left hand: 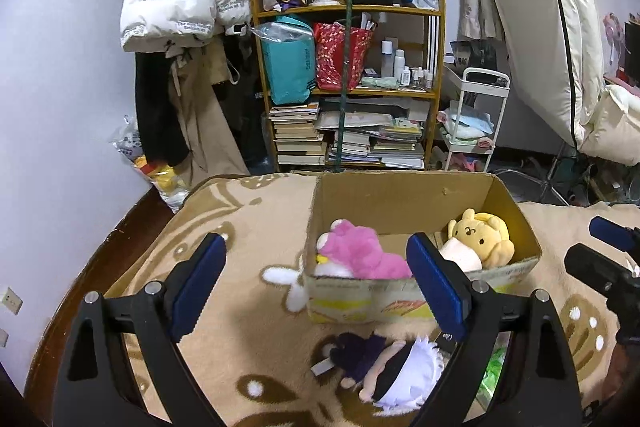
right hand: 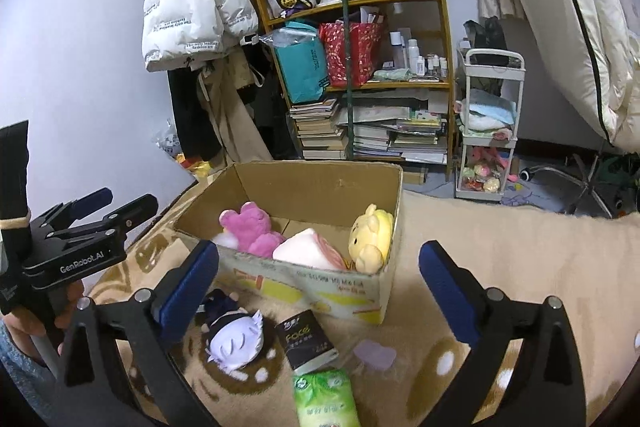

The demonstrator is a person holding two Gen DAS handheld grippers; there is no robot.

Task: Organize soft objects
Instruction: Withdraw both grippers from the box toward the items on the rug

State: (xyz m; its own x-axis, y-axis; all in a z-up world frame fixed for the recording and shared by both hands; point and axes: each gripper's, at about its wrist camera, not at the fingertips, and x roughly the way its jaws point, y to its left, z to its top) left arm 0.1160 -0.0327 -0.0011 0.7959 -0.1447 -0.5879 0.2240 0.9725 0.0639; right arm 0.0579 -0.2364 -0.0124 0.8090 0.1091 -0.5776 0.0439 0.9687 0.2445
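A cardboard box (left hand: pixel 416 301) (right hand: pixel 316 291) stands on the beige blanket. It holds a pink plush (left hand: pixel 360 255) (right hand: pixel 250 227), a yellow plush (left hand: pixel 482 239) (right hand: pixel 370 237) and a pale pink soft item (right hand: pixel 310 247). A white-haired doll in dark clothes (left hand: pixel 384 367) (right hand: pixel 236 335) lies in front of the box. A small white plush (left hand: pixel 290 283) lies at the box's left corner. My left gripper (left hand: pixel 320 289) is open and empty above the doll. My right gripper (right hand: pixel 320 291) is open and empty, in front of the box.
A black tissue pack (right hand: pixel 306 341), a green tissue pack (right hand: pixel 326 399) and a pale purple item (right hand: pixel 376 355) lie on the blanket (right hand: pixel 500 239). A wooden shelf (left hand: pixel 348 67) with books and bags, a white cart (right hand: pixel 490 123) and hanging coats stand behind.
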